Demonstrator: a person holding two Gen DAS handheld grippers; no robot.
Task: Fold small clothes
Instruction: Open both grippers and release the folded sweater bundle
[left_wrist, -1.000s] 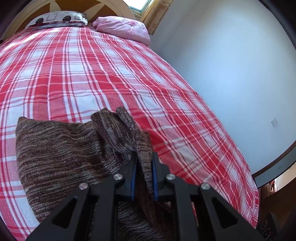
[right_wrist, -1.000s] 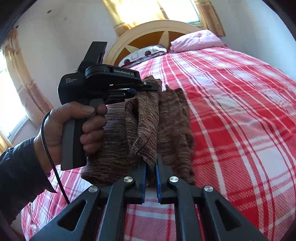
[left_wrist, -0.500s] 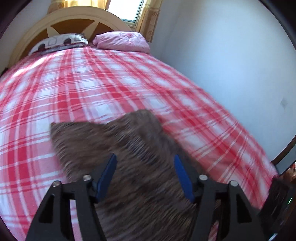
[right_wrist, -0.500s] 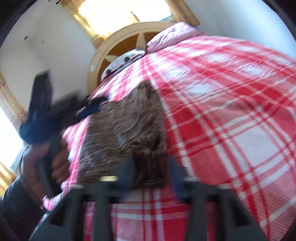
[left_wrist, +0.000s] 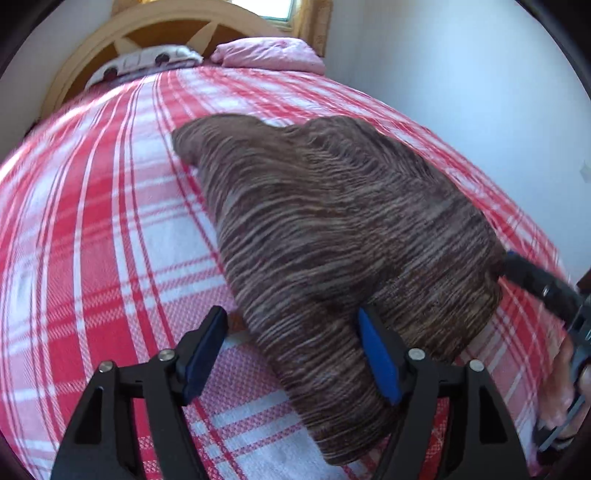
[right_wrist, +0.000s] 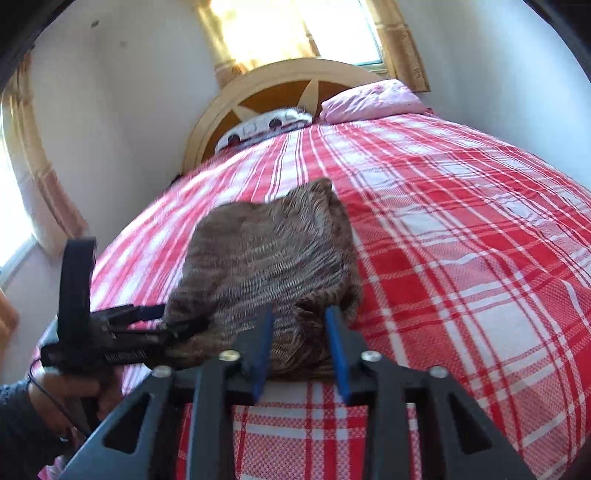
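A brown striped knit garment (left_wrist: 332, 229) lies folded on the red and white plaid bed (left_wrist: 103, 221). My left gripper (left_wrist: 295, 350) is open, its jaws wide apart at the garment's near edge. In the right wrist view the same garment (right_wrist: 273, 258) lies ahead, and my right gripper (right_wrist: 299, 347) is open at its near edge, holding nothing. The left gripper shows at the left of that view (right_wrist: 110, 332), and the right gripper shows at the right edge of the left wrist view (left_wrist: 546, 288).
A pink pillow (left_wrist: 269, 55) and a white patterned pillow (left_wrist: 147, 61) lie at the wooden headboard (right_wrist: 280, 85). A white wall (left_wrist: 461, 74) runs along the bed's right side. Curtained windows (right_wrist: 266, 29) stand behind the headboard and at the left.
Both grippers were shut on the lifted garment a second ago. They have opened and let it go, and it now lies folded on the bed. Both have drawn back to its near edge.
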